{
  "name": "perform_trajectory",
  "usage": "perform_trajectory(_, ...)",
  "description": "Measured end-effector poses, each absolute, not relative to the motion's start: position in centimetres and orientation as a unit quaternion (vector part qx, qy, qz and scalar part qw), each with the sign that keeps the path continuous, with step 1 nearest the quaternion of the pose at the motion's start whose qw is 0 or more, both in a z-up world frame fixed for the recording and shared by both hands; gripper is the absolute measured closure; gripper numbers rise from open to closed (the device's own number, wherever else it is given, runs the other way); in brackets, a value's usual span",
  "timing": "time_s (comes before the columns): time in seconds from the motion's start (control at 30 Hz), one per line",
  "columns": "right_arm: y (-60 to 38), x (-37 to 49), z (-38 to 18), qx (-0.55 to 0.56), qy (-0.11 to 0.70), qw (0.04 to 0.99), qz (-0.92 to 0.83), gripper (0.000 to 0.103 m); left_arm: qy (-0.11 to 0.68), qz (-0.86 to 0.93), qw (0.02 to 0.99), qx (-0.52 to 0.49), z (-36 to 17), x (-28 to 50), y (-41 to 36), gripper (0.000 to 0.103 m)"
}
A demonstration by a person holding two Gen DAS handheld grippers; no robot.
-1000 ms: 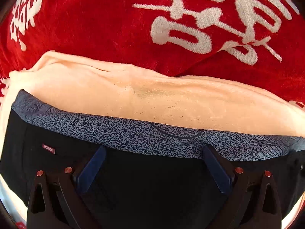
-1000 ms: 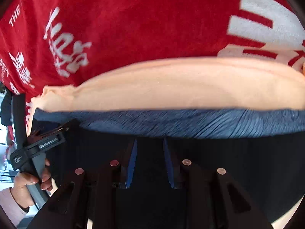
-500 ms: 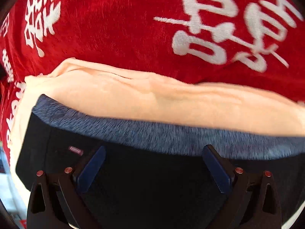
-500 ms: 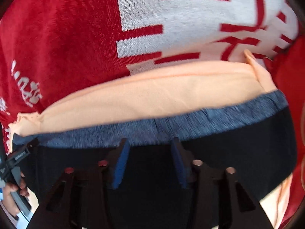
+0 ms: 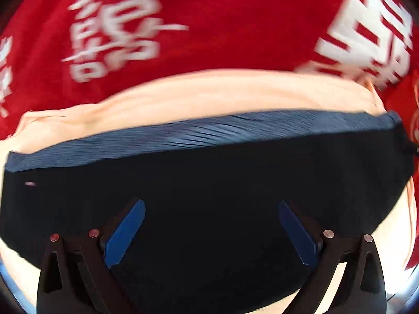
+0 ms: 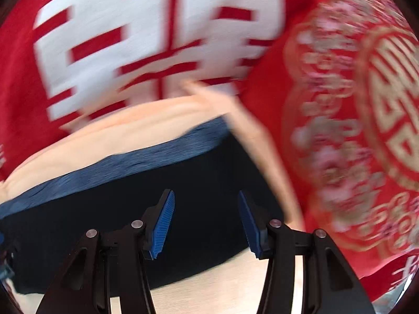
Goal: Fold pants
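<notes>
The black pants (image 5: 209, 183) lie folded into a flat block, with a blue-grey patterned waistband (image 5: 199, 136) along the far edge. They rest on a peach cloth (image 5: 199, 96). My left gripper (image 5: 210, 206) is open and empty, its blue pads wide apart over the black fabric. In the right wrist view the pants (image 6: 146, 198) fill the lower left, waistband (image 6: 131, 162) behind. My right gripper (image 6: 205, 196) is open and empty above the pants' right end. Both views are motion-blurred.
A red blanket with white characters (image 5: 209, 26) covers the surface beyond the peach cloth. A red cushion with gold pattern (image 6: 353, 117) lies to the right of the pants. Peach cloth (image 6: 209, 282) shows bare in front of the pants.
Both grippers have swung to the right over the pants. The right gripper's jaws have opened wider. The pants' right end and the red cushion have come into view.
</notes>
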State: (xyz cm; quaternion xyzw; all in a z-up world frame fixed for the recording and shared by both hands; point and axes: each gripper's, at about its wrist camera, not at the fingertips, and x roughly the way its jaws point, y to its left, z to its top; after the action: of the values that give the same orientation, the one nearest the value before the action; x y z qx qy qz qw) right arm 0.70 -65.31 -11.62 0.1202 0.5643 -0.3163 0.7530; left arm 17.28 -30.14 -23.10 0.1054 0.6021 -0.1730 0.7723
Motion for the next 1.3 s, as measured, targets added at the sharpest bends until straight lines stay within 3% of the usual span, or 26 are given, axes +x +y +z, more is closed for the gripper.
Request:
perform_trajectory(0.2, -69.7, -5.3, -11.1, 0.242, 0.552, 0.731, -0.319, 0.049, 0.591, -0.162, 0.782, 0.117, -24.1, 15.6, -32.2, 0.001)
perform_trajectory(0.4, -70.5, -7.9, -14.4, 0.358, 0.521, 0.703, -0.324, 0.049, 0.587, -0.161, 0.782, 0.13, -24.5, 15.3, -32.6, 0.001)
perform_trajectory(0.47, -71.1, -7.8, -14.7, 0.382, 0.509, 0.698, -0.329, 0.07, 0.585, -0.161, 0.784, 0.13, -24.6, 15.0, -32.7, 0.001)
perform_trajectory(0.6, -70.6, -6.9, -12.2, 0.329, 0.512, 0.727, -0.317, 0.079, 0.588, -0.152, 0.783, 0.131, -24.6, 14.9, -32.7, 0.001)
perform_trajectory(0.7, -70.1, -6.4, -12.0, 0.271, 0.538, 0.736, -0.308, 0.079, 0.587, -0.149, 0.785, 0.129, -23.9, 13.8, -33.4, 0.001)
perform_trajectory(0.73, -70.5, -6.6, -13.3, 0.276, 0.558, 0.719, -0.31, 0.073, 0.588, -0.149, 0.785, 0.129, -23.8, 13.6, -33.5, 0.001)
perform_trajectory(0.77, -70.9, -6.8, -14.0, 0.282, 0.565, 0.708, -0.316, 0.06, 0.589, -0.149, 0.784, 0.129, -23.8, 13.6, -33.5, 0.001)
perform_trajectory(0.8, -71.1, -7.2, -14.2, 0.285, 0.564, 0.702, -0.329, 0.056, 0.59, -0.149, 0.783, 0.128, -23.9, 13.9, -33.3, 0.001)
perform_trajectory(1.03, -67.0, -7.5, -7.9, 0.244, 0.509, 0.748, -0.349, 0.055, 0.588, -0.145, 0.786, 0.123, -24.1, 13.9, -33.0, 0.001)
perform_trajectory(1.3, -62.1, -0.8, -12.2, 0.175, 0.584, 0.761, -0.221, 0.055, 0.588, -0.147, 0.786, 0.124, -24.3, 14.1, -32.9, 0.001)
